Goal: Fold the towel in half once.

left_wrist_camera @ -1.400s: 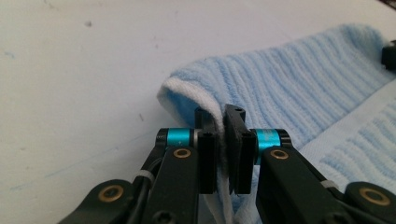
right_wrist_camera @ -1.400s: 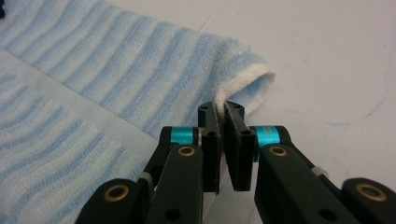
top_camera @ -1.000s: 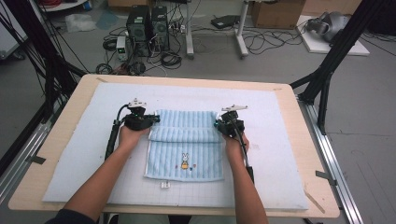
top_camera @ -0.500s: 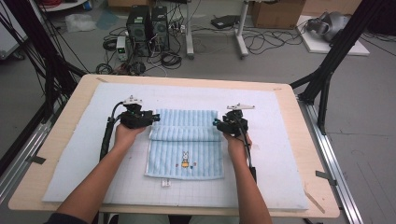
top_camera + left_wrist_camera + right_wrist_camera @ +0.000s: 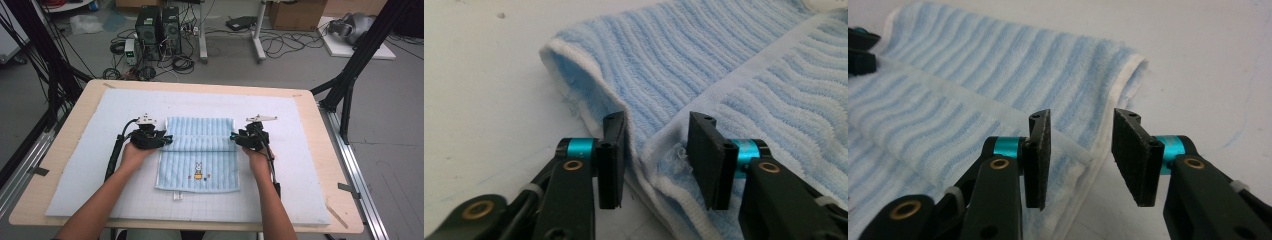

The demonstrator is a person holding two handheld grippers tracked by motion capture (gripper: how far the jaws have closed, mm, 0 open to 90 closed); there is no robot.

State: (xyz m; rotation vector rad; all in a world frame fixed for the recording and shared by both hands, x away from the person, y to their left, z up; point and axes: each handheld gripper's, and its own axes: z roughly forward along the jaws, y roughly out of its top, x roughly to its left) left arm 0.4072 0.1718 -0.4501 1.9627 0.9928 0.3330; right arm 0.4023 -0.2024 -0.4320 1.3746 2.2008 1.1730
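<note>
Ribbed terry cloth on the towel [image 5: 200, 150], soft and matt, with a flat woven band. Matt black plastic on the jaws, rough pads [image 5: 1133, 155], shiny teal metal collars. Pale foam-like mat [image 5: 300, 165], light wood table [image 5: 320, 120]

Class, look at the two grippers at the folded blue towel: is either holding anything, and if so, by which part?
Nothing is held. The left gripper and right gripper have just been opening; each stands open at a side edge of the towel, pads not pressing it.

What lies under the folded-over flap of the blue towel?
Under the flap lies the towel's own lower layer on the white mat. Whatever sits between the layers is covered.
</note>
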